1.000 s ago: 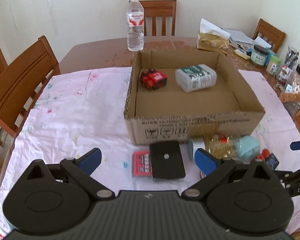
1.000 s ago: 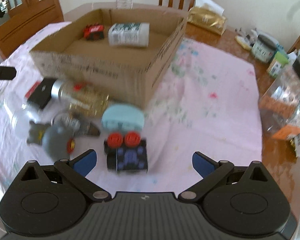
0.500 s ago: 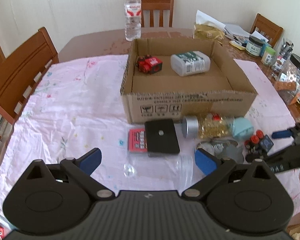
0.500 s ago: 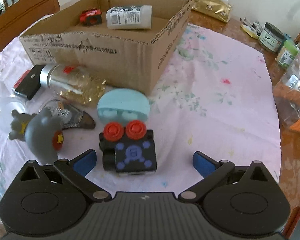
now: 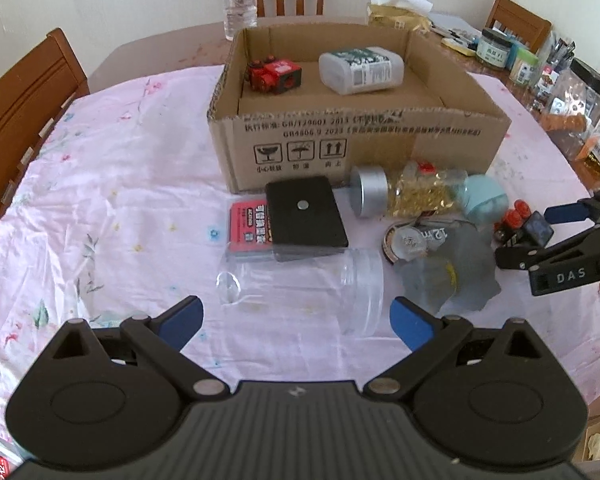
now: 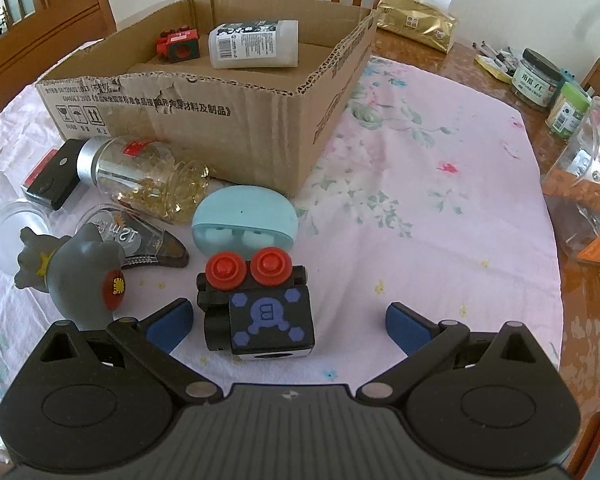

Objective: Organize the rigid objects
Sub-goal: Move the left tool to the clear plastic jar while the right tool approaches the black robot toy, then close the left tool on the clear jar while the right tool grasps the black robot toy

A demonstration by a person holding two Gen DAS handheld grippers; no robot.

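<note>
Pink floral tablecloth (image 5: 112,184) over wooden table (image 6: 440,60), chairs (image 5: 24,96) around.

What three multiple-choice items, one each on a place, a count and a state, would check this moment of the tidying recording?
1. Where does the red toy car lie?
A. inside the cardboard box
B. on the cloth in front of the box
C. on a chair

2. How many things lie inside the box?
A. one
B. two
C. four

3. How does the right gripper stand?
A. shut on the black toy robot
B. open, with the robot between its fingers
C. open, far above the box

Key: 1 A, the car sits on the box floor beside the white bottle. 2 B, only car and bottle are inside. 3 B, both blue pads stand apart from the robot.
</note>
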